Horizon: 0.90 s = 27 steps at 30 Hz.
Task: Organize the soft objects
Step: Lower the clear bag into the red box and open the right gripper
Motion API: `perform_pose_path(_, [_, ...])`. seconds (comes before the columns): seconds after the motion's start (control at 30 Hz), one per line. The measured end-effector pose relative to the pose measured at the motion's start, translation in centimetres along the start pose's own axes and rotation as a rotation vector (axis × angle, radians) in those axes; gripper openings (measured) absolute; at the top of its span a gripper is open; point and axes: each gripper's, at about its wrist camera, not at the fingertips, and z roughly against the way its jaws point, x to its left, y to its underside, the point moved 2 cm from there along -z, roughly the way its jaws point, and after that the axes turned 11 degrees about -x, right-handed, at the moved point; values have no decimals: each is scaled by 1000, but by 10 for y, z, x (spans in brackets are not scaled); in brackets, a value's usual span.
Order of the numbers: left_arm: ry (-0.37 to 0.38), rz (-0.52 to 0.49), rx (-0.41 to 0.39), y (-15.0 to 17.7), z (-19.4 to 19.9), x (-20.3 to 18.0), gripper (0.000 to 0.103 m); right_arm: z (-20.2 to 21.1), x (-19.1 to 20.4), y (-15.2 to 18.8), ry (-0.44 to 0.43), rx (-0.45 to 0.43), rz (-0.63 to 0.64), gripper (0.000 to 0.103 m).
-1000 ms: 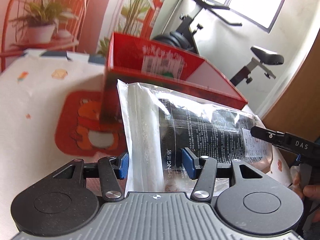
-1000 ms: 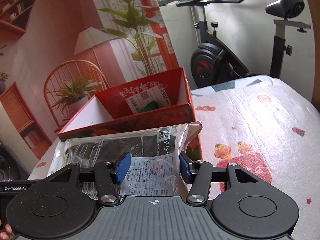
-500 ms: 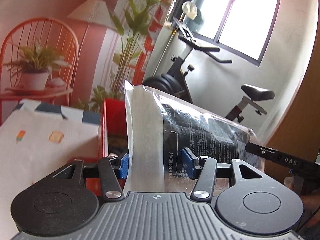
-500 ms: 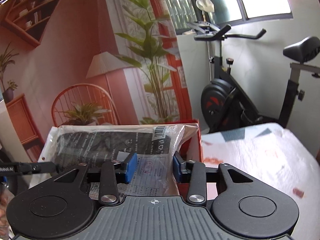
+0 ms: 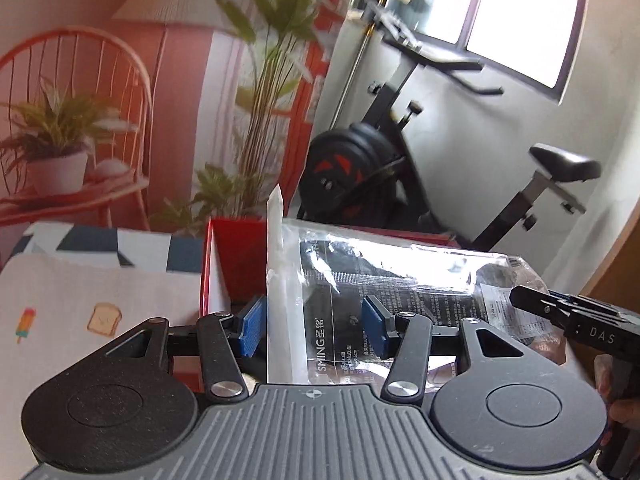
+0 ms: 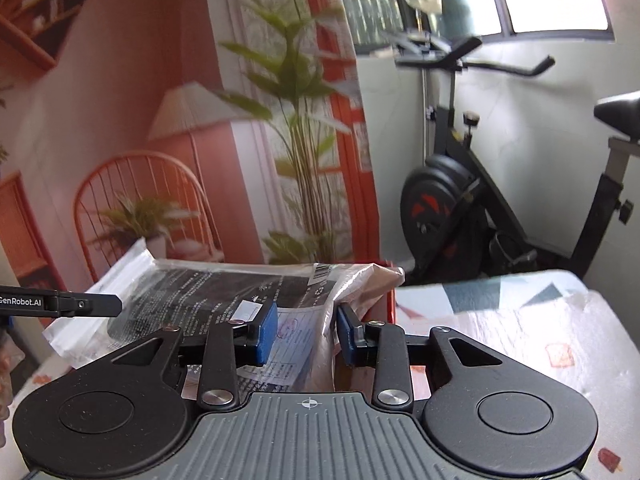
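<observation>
Clear plastic bag with a black folded item inside (image 5: 400,280) is held up above the open red cardboard box (image 5: 236,256). Left gripper (image 5: 314,330), jaws about half open, pads on the bag's near-left end. Right gripper (image 6: 306,332) jaws closing on the bag's right end, bag between pads.

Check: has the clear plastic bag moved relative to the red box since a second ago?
Yes. The clear plastic bag has risen: it lay below the red box rim, and now covers its top edge.

Packet (image 5: 400,288) between both grippers, box (image 5: 236,256) behind — exercise bike (image 6: 460,208) beyond
</observation>
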Motion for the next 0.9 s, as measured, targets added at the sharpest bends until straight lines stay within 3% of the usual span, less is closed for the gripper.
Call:
perform_pose_path(0.13, [-15, 3, 64, 17, -15, 9, 53, -25, -8, 21, -3, 77, -36, 29])
perform_pose_path(0.33, [-53, -23, 96, 18, -27, 18, 53, -46, 1, 23, -14, 129, 47, 29])
perform_pose_path(0.57, [-71, -61, 86, 13, -24, 16, 54, -70, 14, 31, -3, 263, 96, 31])
perform_pose_path(0.73, [-69, -107, 85, 13, -21, 12, 54, -82, 26, 33, 40, 328, 202, 31])
perform_pose_path(0.9, [-62, -62, 69, 8, -15, 22, 57, -79, 30, 24, 64, 310, 229, 31])
